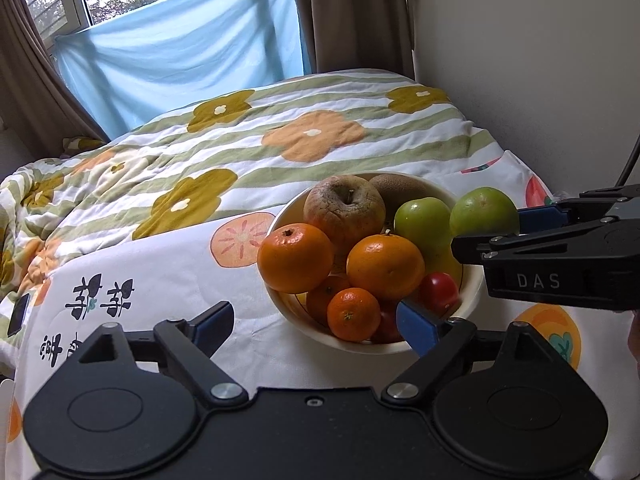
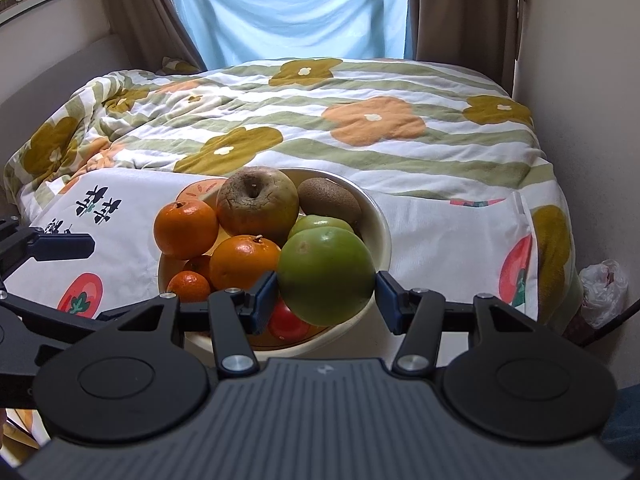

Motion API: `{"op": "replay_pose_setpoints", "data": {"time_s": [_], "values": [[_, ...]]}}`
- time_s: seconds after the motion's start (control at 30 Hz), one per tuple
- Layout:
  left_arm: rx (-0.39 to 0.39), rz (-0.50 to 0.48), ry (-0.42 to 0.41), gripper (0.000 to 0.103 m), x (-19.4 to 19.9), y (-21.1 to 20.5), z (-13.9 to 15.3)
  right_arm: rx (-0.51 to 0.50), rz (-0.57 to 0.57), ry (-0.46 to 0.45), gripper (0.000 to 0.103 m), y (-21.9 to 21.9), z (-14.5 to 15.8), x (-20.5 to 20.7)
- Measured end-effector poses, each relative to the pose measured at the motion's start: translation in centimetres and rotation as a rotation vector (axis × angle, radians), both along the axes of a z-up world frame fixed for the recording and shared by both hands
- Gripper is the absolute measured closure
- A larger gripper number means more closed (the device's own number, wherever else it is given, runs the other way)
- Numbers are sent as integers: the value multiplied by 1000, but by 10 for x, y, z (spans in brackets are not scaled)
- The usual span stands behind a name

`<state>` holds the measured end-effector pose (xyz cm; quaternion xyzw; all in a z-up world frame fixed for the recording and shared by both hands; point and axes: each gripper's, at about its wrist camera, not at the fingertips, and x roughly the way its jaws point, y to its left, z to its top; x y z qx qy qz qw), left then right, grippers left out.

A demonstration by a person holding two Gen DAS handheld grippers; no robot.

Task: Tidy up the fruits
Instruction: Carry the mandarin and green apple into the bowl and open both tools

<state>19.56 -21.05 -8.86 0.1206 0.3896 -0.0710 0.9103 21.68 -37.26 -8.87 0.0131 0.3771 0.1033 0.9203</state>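
A cream bowl (image 1: 470, 294) (image 2: 380, 232) sits on a white fruit-print cloth and holds a wrinkled apple (image 1: 344, 208) (image 2: 258, 204), a kiwi (image 1: 400, 186) (image 2: 328, 200), oranges (image 1: 294, 258) (image 2: 186, 230), a green fruit (image 1: 422, 220) and a red tomato (image 1: 440, 290). My right gripper (image 2: 326, 298) is shut on a large green fruit (image 2: 326, 276) (image 1: 484, 210), held just above the bowl's right rim. My left gripper (image 1: 316, 328) is open and empty, low at the bowl's front, its right finger (image 1: 418, 326) at the rim.
The cloth (image 1: 160, 280) lies over a bed with a flowered quilt (image 1: 280, 140). A wall (image 1: 540, 60) runs along the right. Curtains and a blue sheet (image 1: 180, 52) hang behind. A plastic bag (image 2: 604, 288) lies at the right of the bed.
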Motion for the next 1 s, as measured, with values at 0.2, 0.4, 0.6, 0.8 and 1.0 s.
{"op": "replay_pose_setpoints", "data": {"time_s": [0.2, 0.4, 0.6, 0.8, 1.0], "values": [[2, 24, 14, 12, -2, 4, -6, 1, 18, 15, 35, 2, -8, 7], [7, 39, 14, 12, -2, 5, -7, 5, 42, 17, 35, 6, -13, 10], [17, 44, 17, 12, -4, 7, -6, 11, 38, 5, 14, 7, -12, 10], [10, 38, 14, 12, -10, 11, -4, -4, 19, -20, 0, 9, -10, 5], [0, 11, -8, 12, -21, 21, 6, -11, -21, -55, 0, 17, 6, -10]]}}
